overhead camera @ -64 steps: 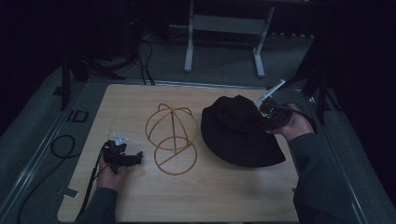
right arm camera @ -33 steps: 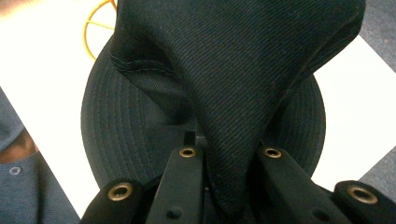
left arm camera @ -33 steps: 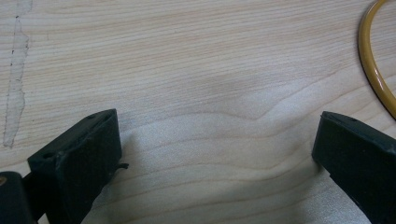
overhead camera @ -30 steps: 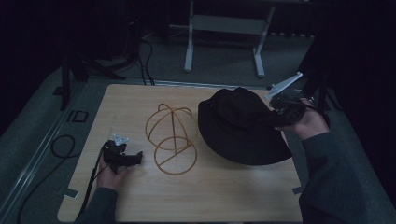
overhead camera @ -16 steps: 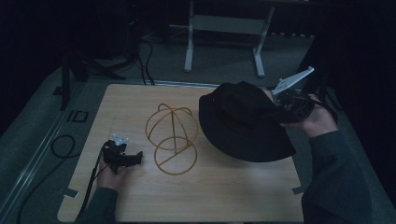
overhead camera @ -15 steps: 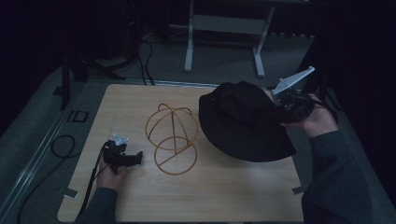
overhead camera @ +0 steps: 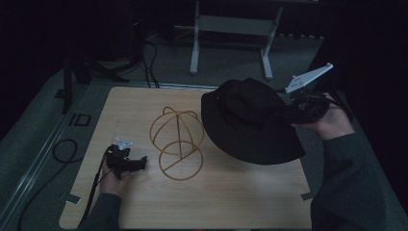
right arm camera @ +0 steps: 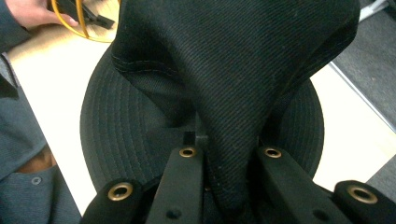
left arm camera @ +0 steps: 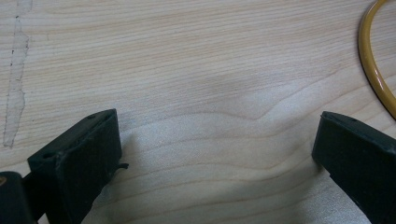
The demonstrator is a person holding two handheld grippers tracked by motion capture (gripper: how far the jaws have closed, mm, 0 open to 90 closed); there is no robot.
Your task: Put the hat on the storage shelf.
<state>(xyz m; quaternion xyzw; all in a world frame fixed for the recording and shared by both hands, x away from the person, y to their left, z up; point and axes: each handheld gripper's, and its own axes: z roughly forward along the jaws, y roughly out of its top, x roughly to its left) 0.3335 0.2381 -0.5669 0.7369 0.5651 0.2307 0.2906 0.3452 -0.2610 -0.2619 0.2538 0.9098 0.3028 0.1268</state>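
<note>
A black bucket hat [overhead camera: 245,120] hangs tilted over the right half of the wooden table [overhead camera: 216,202], its crown pinched from the right. My right gripper [overhead camera: 290,114] is shut on that crown fabric; in the right gripper view the cloth [right arm camera: 233,70] is squeezed between the two jaws of the gripper [right arm camera: 229,161], with the brim spreading below. A yellow wire hat stand [overhead camera: 175,144] sits at the table's middle, left of the hat. My left gripper [overhead camera: 139,163] rests on the table near the stand's base, open, with bare wood between its jaws [left arm camera: 215,154] and the stand's ring [left arm camera: 373,65] just beyond.
A black cable [overhead camera: 62,154] trails off the table's left edge onto the grey floor. A white metal frame [overhead camera: 231,29] stands on the floor beyond the far edge. The person's left hand [right arm camera: 32,11] lies beside the stand.
The right hand has risen with the hat, lifting and tilting it further off the table. The left hand and the wire stand have stayed where they were.
</note>
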